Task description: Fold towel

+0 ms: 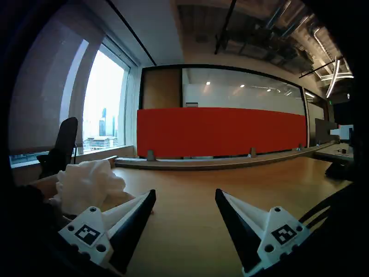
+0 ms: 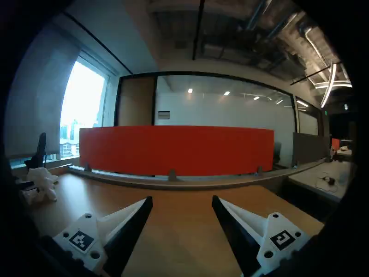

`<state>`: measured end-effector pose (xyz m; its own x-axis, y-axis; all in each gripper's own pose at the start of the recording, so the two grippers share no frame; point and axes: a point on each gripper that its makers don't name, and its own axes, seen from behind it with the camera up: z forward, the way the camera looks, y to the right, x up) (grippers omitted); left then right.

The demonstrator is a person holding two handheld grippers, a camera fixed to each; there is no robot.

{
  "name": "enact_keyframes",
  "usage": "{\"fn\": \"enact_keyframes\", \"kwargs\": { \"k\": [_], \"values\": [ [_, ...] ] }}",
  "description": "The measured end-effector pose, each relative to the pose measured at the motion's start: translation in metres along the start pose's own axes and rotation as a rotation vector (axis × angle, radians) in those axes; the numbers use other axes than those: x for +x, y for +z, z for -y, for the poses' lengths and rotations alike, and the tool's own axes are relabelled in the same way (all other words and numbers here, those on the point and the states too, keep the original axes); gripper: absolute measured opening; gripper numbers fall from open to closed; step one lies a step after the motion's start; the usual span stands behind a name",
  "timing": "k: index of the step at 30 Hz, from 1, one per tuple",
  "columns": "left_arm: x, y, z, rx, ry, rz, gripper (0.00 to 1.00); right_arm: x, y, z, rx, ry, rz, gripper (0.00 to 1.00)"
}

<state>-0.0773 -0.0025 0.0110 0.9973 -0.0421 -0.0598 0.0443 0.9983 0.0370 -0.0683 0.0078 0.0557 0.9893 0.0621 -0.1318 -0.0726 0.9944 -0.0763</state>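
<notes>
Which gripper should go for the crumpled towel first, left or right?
Left, probably. The towel lies close beside the open left gripper; from the open right gripper it looks small and far off sideways.

Open desk [image 1: 193,221] ahead; crumpled towel [image 1: 90,184] blocks left; red divider [image 1: 221,131] closes far edge.

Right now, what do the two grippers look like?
Both the left gripper and right gripper have two pointed, wedge-shaped fingers, white outside and black inside, each carrying a square black-and-white marker.
</notes>
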Motion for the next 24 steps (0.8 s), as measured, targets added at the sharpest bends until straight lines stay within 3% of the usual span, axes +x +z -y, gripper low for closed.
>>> {"fn": "enact_keyframes", "kwargs": {
  "k": [14, 24],
  "values": [
    [-0.001, 0.000, 0.001, 0.000, 0.000, -0.001, 0.95, -0.037, -0.009, -0.030, -0.035, 0.059, 0.005, 1.00],
    [-0.001, 0.001, 0.001, 0.000, 0.000, -0.001, 0.95, -0.056, -0.014, -0.030, -0.013, 0.056, -0.010, 1.00]
  ]
}}
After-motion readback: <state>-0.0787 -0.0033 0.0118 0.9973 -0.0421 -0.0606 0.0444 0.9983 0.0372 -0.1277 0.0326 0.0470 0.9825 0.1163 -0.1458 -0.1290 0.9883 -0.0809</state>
